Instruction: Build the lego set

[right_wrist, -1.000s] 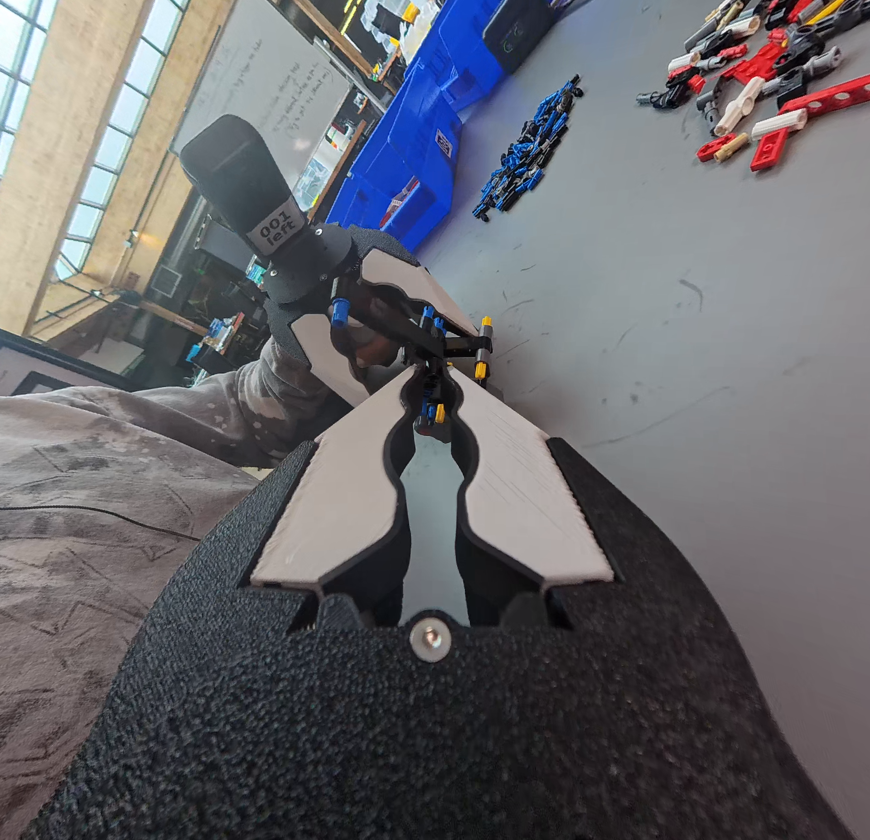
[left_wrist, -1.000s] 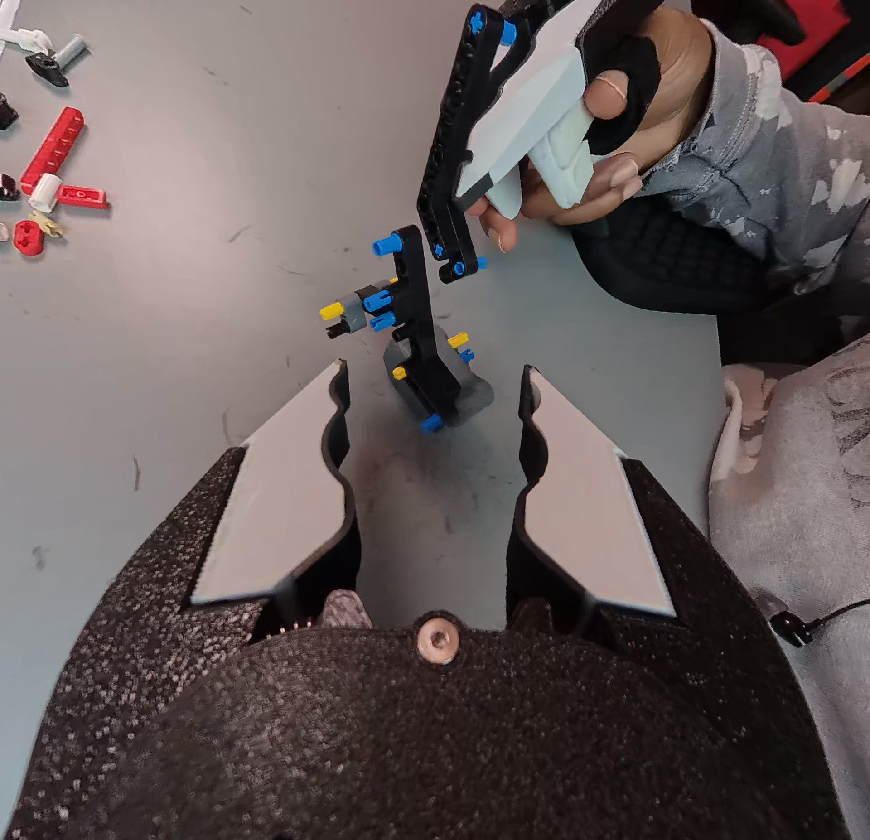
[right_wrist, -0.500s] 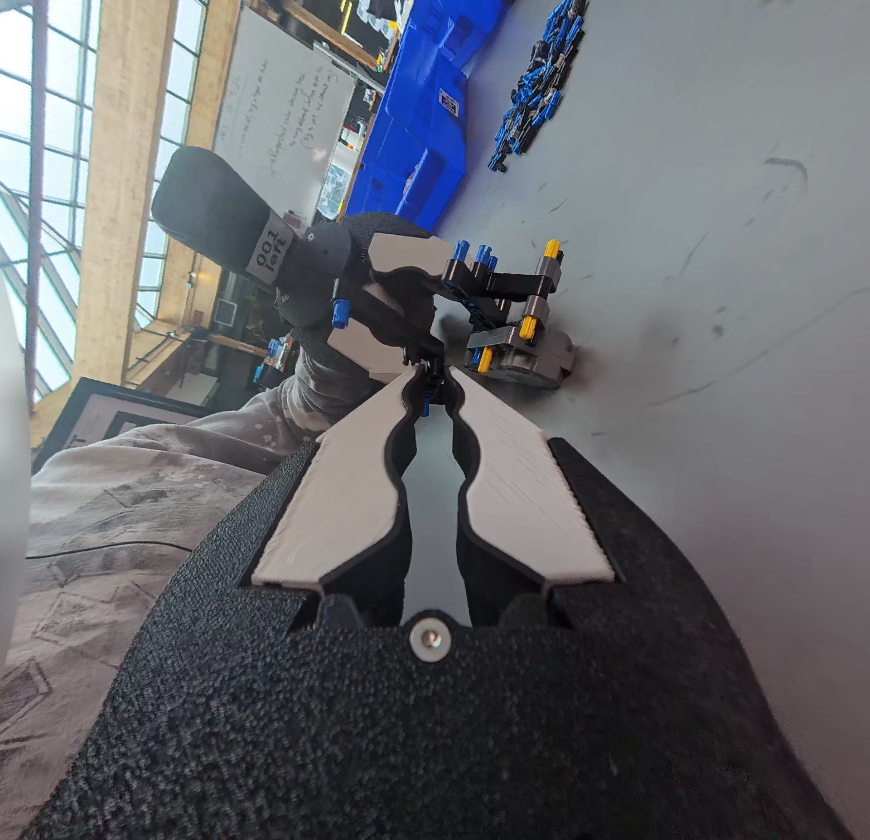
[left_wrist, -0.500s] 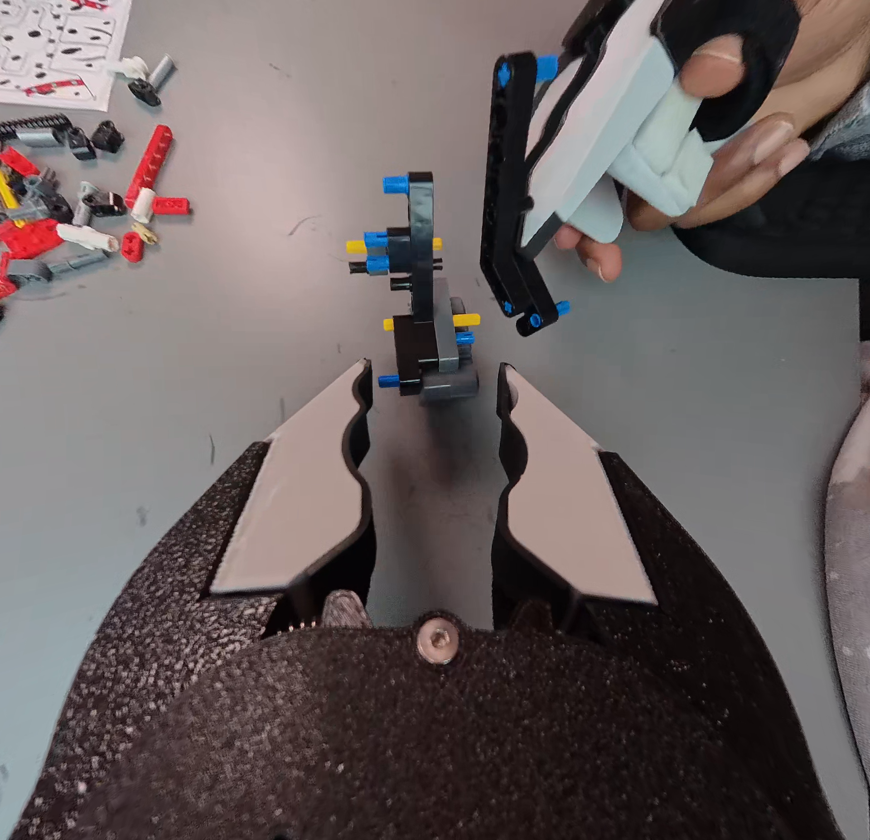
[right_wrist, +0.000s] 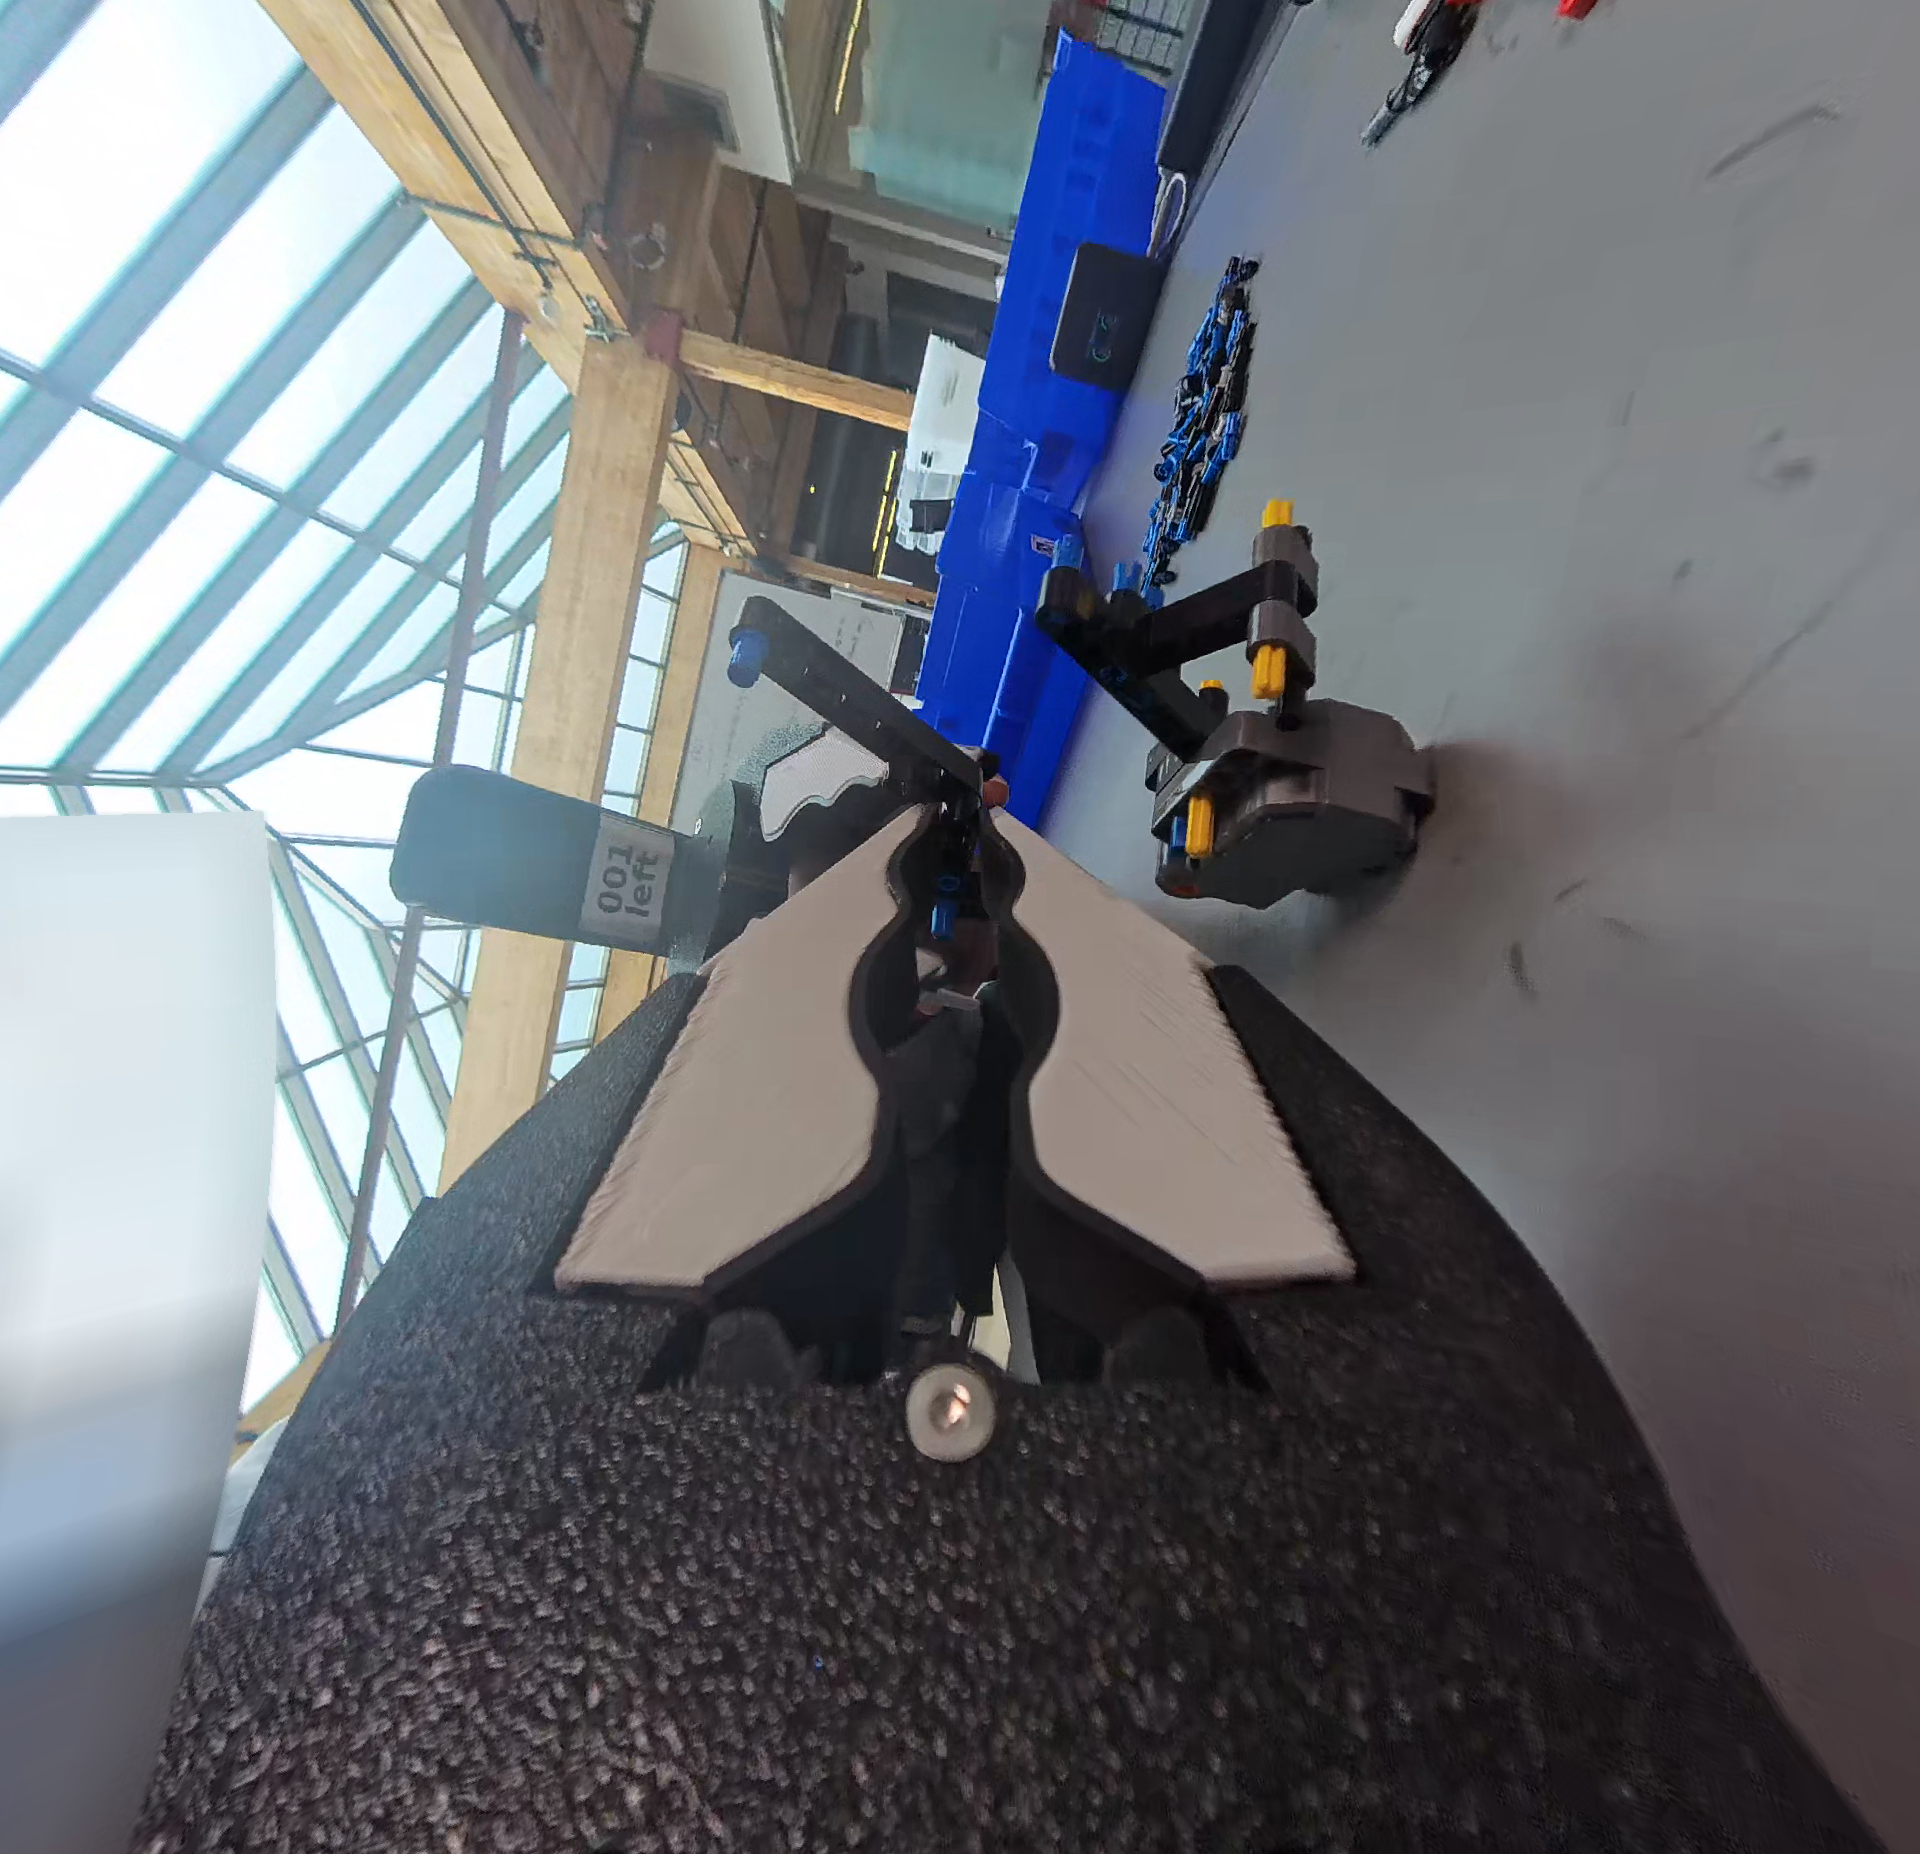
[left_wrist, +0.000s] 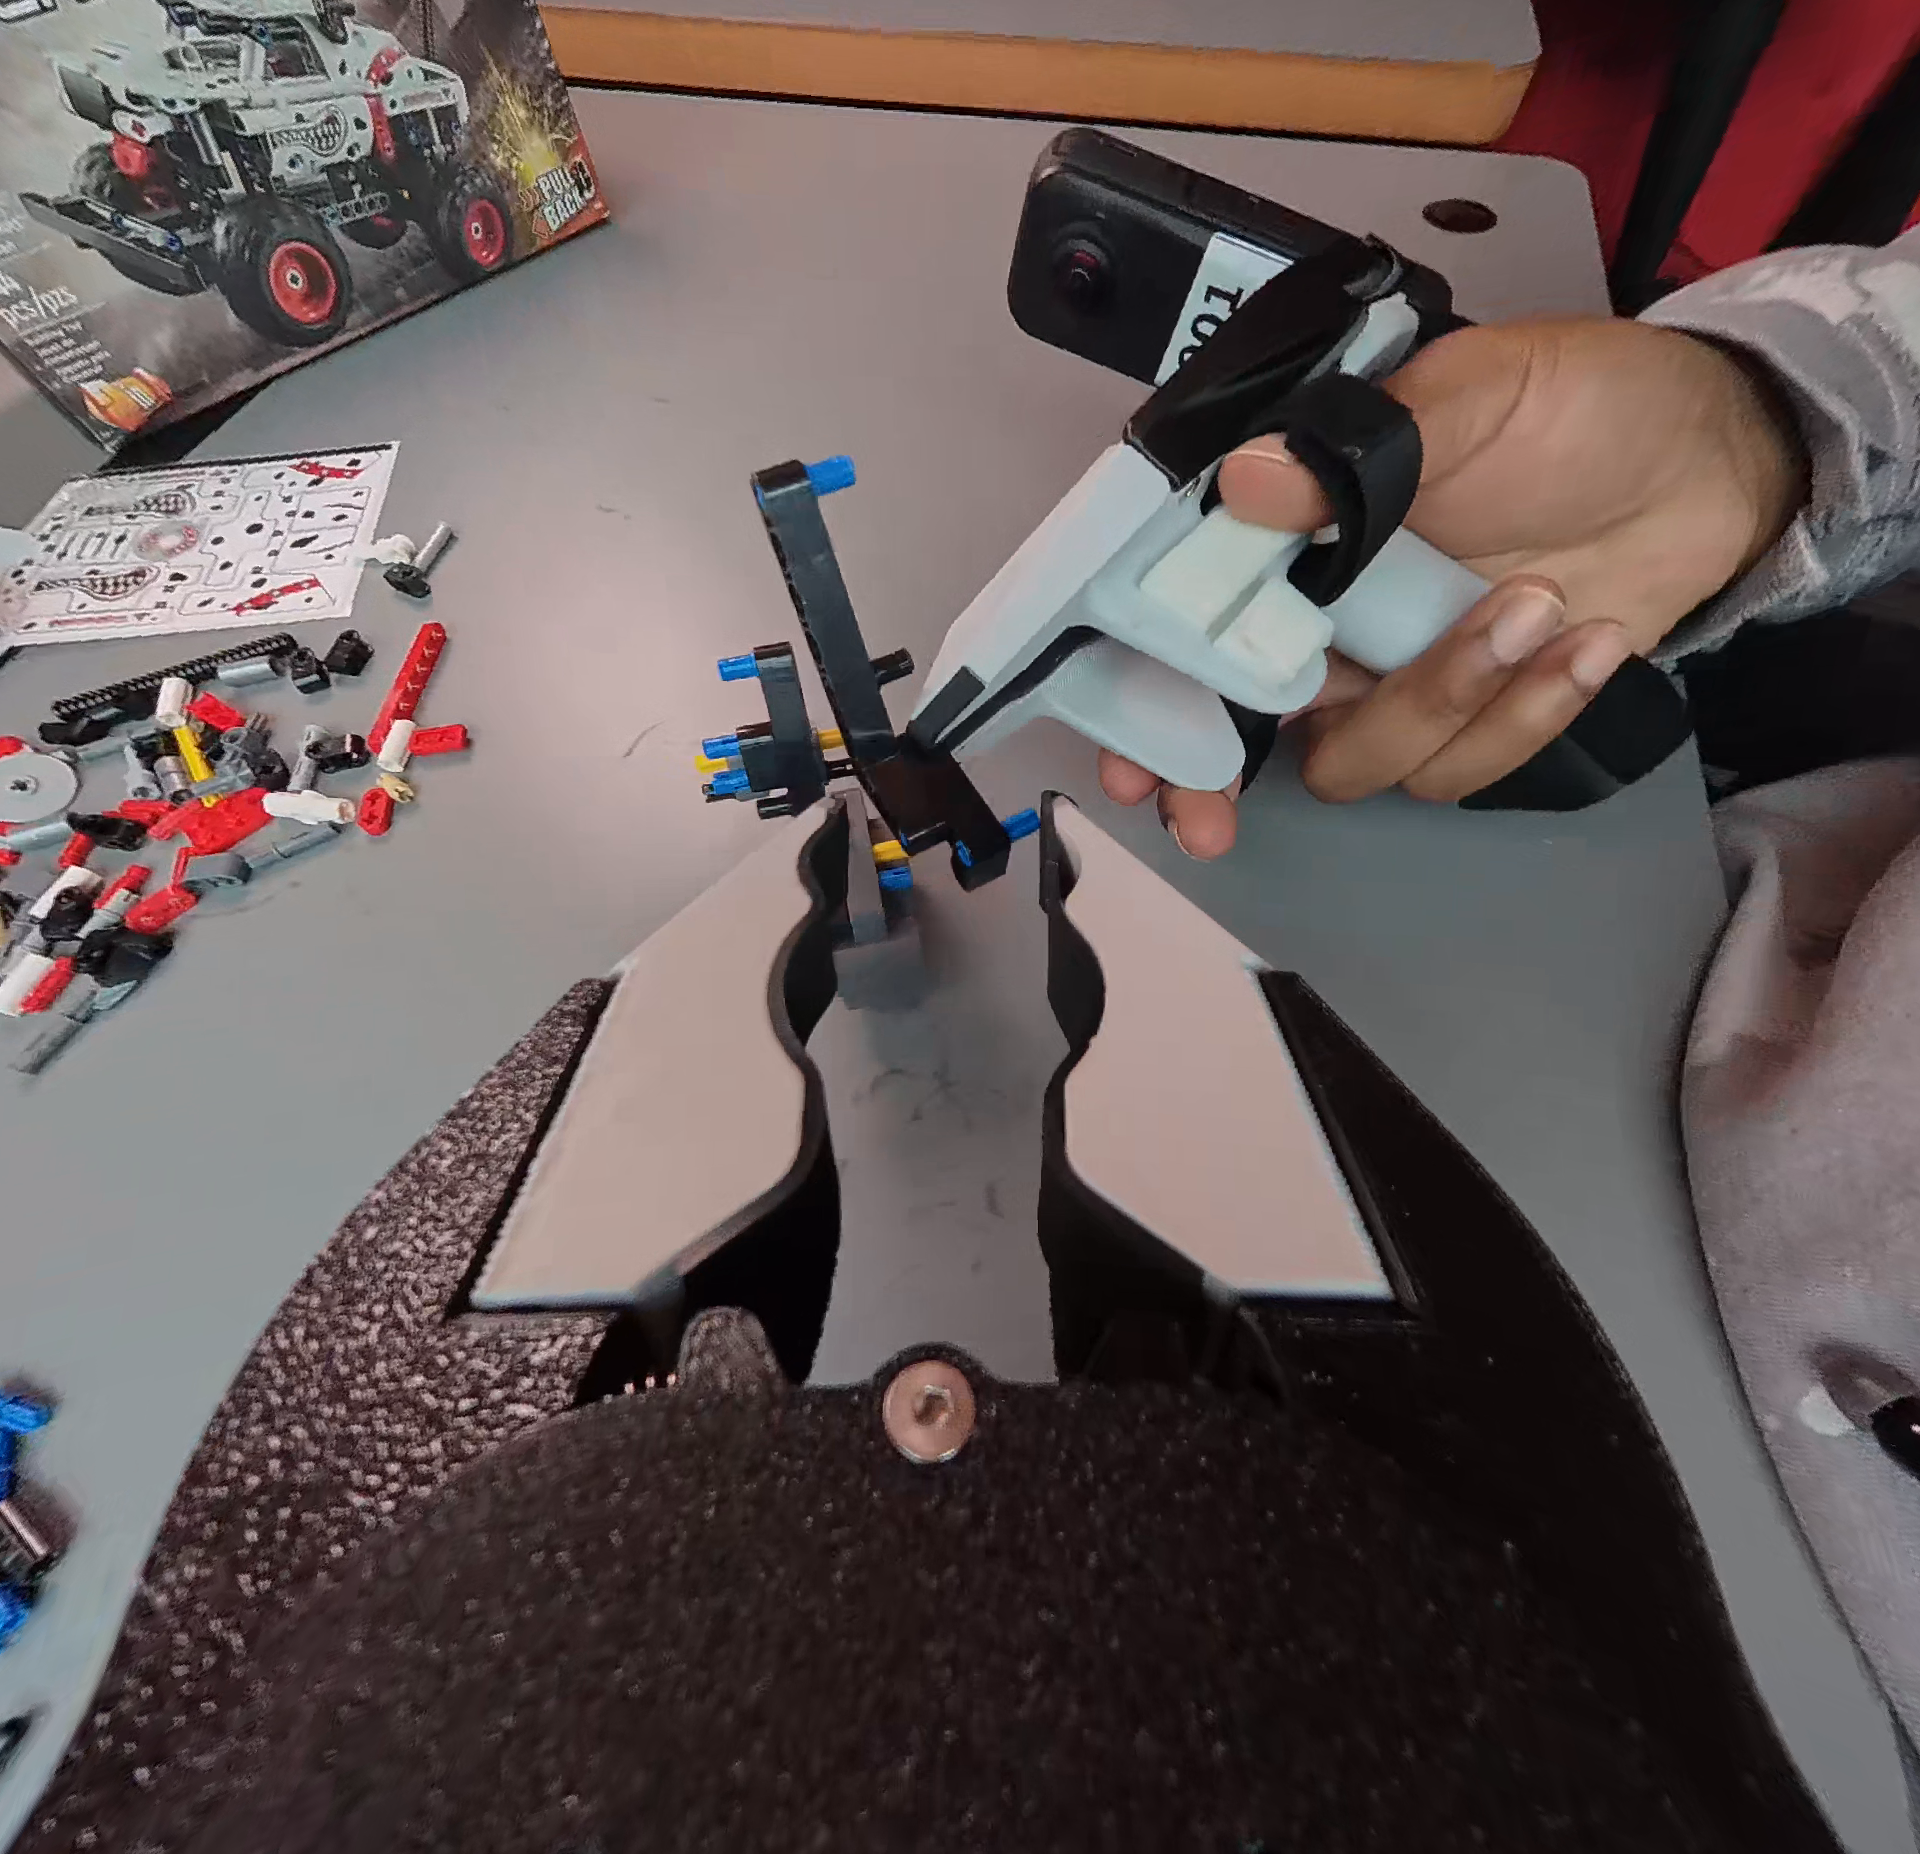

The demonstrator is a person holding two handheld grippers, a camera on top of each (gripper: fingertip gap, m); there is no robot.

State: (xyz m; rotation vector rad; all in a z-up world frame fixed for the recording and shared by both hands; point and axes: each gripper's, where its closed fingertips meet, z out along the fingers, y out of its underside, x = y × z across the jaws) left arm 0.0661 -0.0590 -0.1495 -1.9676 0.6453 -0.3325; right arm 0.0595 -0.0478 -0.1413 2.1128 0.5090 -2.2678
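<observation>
Lego is what we have in both sets of tongs' reach. Our right tongs [right_wrist: 956, 848] are pinched tight on a long black beam [left_wrist: 826, 599], gripping it near its lower, bent end, so the beam rises tilted above the counter [left_wrist: 623, 350]. Our left tongs [left_wrist: 935, 848] stand wide apart and hold nothing; the grey block [left_wrist: 883, 931] of the half-built model [right_wrist: 1247, 724] sits on the counter between their tips, close to the left finger.

We judge these pieces light, hard and stiff, smooth enough to twist in a grip. The blue pins [left_wrist: 831, 472] and yellow pins [right_wrist: 1265, 666] stick out and could pop loose under side pressure. So we would clamp the model by its solid grey block, low down, not by the thin black arms.

Farther out lie loose red, white and black parts [left_wrist: 208, 765], a sticker sheet [left_wrist: 197, 547] and the set's box [left_wrist: 260, 142].
</observation>
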